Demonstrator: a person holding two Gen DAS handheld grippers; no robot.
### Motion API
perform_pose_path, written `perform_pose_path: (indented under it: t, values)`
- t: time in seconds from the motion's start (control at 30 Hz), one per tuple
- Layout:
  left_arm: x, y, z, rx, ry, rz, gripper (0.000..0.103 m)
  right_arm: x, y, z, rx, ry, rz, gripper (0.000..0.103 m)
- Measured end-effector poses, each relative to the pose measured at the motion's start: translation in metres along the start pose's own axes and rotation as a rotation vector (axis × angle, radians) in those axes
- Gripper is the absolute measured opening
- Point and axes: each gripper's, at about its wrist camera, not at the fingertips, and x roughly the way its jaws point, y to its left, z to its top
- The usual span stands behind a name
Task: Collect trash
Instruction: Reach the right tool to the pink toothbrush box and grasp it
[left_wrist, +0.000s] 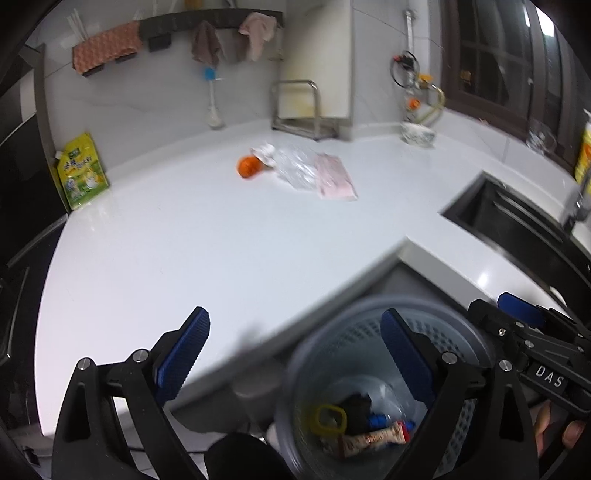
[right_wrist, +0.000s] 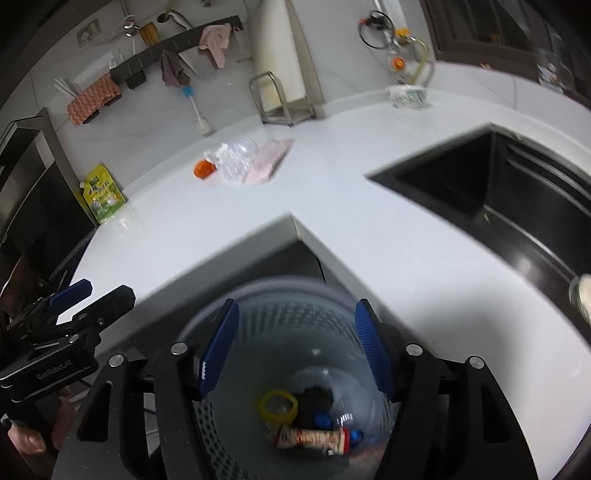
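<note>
A grey perforated trash bin (left_wrist: 436, 325) stands on the floor below the counter corner; it also shows in the right wrist view (right_wrist: 295, 314). Inside lie a wrapper (right_wrist: 314, 437), a yellow ring (right_wrist: 277, 405), a clear bottle with a blue cap and dark scraps. My left gripper (left_wrist: 295, 332) is open and empty over the counter edge and bin. My right gripper (right_wrist: 295, 325) is open and empty above the bin. On the white counter (left_wrist: 221, 240) far back lie an orange piece (left_wrist: 248, 167), a crumpled clear plastic (left_wrist: 295, 168) and a pink packet (left_wrist: 334, 179).
A yellow-green pouch (left_wrist: 82, 173) leans at the left wall. A black sink (right_wrist: 498, 184) is at the right. A metal rack (left_wrist: 299, 110), a patterned bowl (left_wrist: 417, 133) and a brush (left_wrist: 214, 110) stand along the back wall.
</note>
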Motion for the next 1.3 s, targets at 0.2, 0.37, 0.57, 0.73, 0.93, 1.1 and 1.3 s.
perform_pose_path:
  t: [0.2,0.37,0.57,0.73,0.93,1.1,1.3]
  values:
    - [0.02,0.031,0.034,-0.066,-0.013,0.047,0.092,0.036,0.014,0.05,-0.034,0.012,0.016,0.063]
    - [0.041,0.054,0.054,-0.113,-0.006,0.066,0.092,0.076,0.026,0.089,-0.046,0.042,0.012,0.063]
    - [0.069,0.067,0.071,-0.121,0.011,0.07,0.092,0.123,0.041,0.133,-0.033,0.055,-0.008,0.066]
    - [0.086,0.078,0.082,-0.127,0.014,0.063,0.092,0.159,0.049,0.156,-0.034,0.075,-0.035,0.067]
    - [0.105,0.085,0.091,-0.132,0.027,0.061,0.092,0.198,0.053,0.171,-0.042,0.116,-0.079,0.067]
    - [0.118,0.086,0.093,-0.138,0.042,0.054,0.092,0.219,0.053,0.179,-0.053,0.142,-0.129,0.067]
    - [0.126,0.083,0.094,-0.14,0.058,0.048,0.092,0.232,0.057,0.179,-0.103,0.173,-0.176,0.067]
